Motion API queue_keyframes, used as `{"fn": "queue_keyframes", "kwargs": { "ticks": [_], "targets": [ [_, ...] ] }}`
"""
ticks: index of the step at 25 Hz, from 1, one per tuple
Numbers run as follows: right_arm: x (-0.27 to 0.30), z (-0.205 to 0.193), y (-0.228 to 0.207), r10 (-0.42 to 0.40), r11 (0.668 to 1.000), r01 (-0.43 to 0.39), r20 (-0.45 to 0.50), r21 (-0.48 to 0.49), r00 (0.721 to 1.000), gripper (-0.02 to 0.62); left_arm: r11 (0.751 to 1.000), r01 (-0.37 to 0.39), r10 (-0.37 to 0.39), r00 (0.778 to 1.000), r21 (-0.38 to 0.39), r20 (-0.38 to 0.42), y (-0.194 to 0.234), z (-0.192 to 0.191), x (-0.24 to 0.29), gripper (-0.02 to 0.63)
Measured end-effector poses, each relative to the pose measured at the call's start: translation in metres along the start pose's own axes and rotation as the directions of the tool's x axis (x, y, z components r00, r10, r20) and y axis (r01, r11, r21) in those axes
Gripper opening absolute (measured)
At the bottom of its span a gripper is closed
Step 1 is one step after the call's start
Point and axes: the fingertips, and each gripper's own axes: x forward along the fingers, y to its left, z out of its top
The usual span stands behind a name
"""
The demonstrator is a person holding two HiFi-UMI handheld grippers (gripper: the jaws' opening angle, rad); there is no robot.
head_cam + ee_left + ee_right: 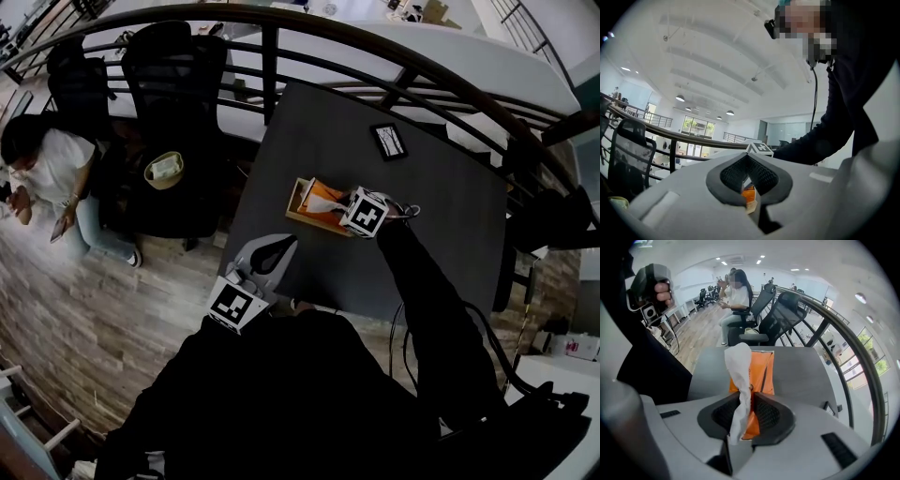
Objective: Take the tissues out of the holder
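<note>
A white tissue [739,366] is being pinched between the fingers of the right gripper [750,399]. One end is hanging behind the fingers. Whether the far end is inside the orange holder [765,366] cannot be told. The holder is lying on the grey worktop [801,376] just beyond the fingers and is partly being covered by them. The left gripper's [747,157] fingers are being held together at the tips, with nothing between them. Only a sliver of the holder is being seen through the gap behind them.

Tissue [739,366]: white, crumpled, one sheet standing upright, pinched in right hand-held gripper [750,399]. Holder [765,369]: orange, rectangular, wood-edged, flat on dark grey surface [801,371].
</note>
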Motion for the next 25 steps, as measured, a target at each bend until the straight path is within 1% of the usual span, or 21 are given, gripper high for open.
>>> {"fn": "queue_keyframes", "kwargs": {
  "ticks": [5,14,18,25],
  "targets": [
    [-0.013,0.009,0.042,0.017,1.0,-0.017,0.016,-0.01,1.0,0.087,0.999,0.029,-0.029,1.0,0.015,0.004,-0.001,-0.002,-0.012,-0.015],
    [0.015,0.01,0.102,0.07,0.998,-0.07,0.003,-0.001,0.998,0.087,0.997,0.071,-0.071,0.997,0.001,-0.015,-0.001,-0.008,-0.026,-0.015],
    [0.036,0.003,0.116,0.063,0.998,-0.063,-0.025,-0.005,0.998,0.089,0.996,0.089,-0.088,0.995,0.004,-0.035,-0.004,-0.012,-0.034,-0.015],
    [0.08,-0.02,0.125,0.017,0.999,-0.021,-0.071,-0.049,0.997,0.097,0.995,0.098,-0.098,0.994,0.009,-0.056,-0.004,-0.018,-0.047,-0.015]
  ]
}}
